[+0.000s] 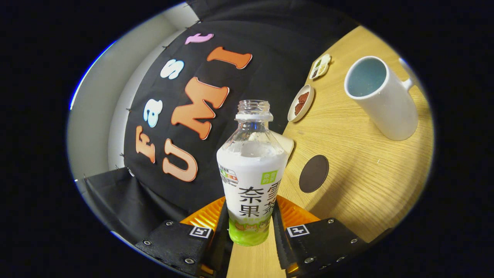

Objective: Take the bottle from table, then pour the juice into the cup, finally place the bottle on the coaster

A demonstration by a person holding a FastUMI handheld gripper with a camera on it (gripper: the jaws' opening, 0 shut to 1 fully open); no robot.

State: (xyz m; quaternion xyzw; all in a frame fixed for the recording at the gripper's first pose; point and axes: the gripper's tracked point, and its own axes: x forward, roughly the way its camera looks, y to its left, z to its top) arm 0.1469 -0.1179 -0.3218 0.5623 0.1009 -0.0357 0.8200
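So right now we've got the bottle (251, 181) clamped between the gripper (250, 226) fingers, both of them pressing on the lower part of the label, one on each side. Cap's off, neck open, and the whole view is tilted, so we're reading this as the bottle being lifted and leaning rather than standing on the table (355, 170). Its long axis runs straight ahead of us, mouth pointing away from the fingers. The thing that matters next: the cup (380, 96) sits beyond the fingers and well off to the right, mouth open and facing roughly our way, handle on its far side. So the bottle's mouth has to swing right and forward to get over that rim before any tipping counts. The coaster (313, 173), the dark round one, is much closer, just ahead and right of the right finger, between us and the cup. Two little dishes (301, 103) sit further back near the wall, not really in the way. Can't tell how much juice is in there.
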